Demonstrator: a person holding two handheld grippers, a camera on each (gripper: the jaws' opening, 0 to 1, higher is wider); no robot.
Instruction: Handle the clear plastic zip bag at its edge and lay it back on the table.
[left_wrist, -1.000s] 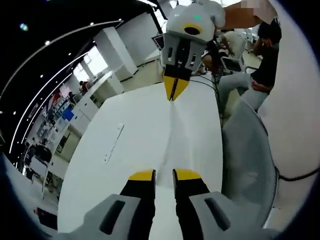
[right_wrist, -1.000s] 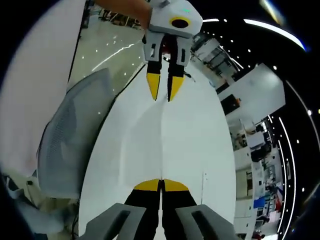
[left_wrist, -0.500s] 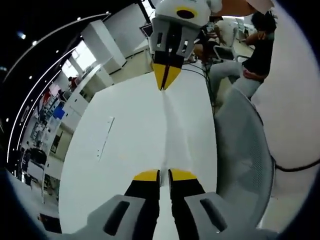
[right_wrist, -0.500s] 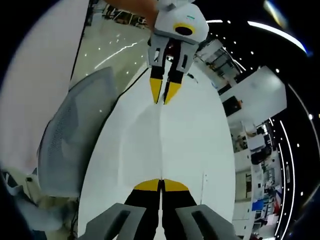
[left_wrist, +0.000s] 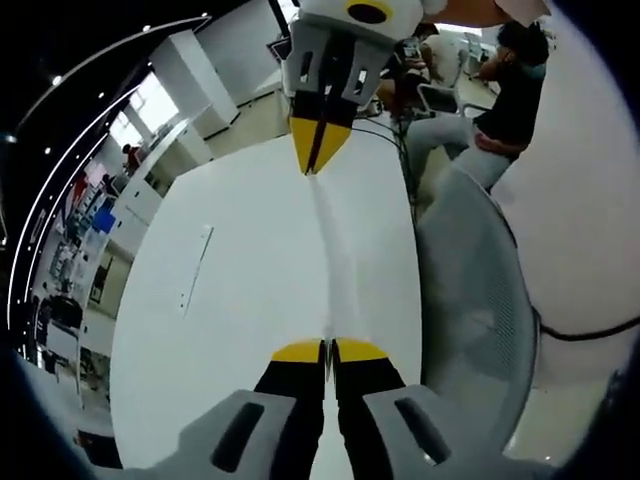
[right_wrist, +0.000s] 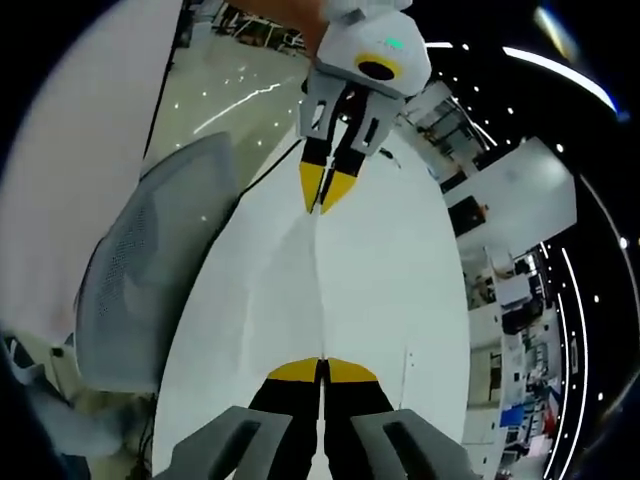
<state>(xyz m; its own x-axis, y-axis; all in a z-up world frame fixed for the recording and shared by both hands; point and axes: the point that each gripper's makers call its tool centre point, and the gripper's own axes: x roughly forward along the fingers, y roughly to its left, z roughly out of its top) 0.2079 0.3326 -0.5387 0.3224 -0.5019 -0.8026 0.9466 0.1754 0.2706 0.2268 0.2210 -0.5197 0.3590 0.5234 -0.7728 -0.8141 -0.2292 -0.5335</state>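
Pinching opposite edges of the clear bag (left_wrist: 333, 270), left tool (left_wrist: 326, 350) and right tool (right_wrist: 321, 370) are clamped; table (left_wrist: 220, 300) below.

The clear zip bag (left_wrist: 328, 262) was almost invisible to us against the white table (left_wrist: 230, 300); we made out only a faint ridge running from six to twelve o'clock. Where each gripper pinched it, we could not see its edge. The mesh chair (right_wrist: 140, 290) was cut off at eight o'clock. Background shelves (right_wrist: 520, 390) at four o'clock were too small to read.
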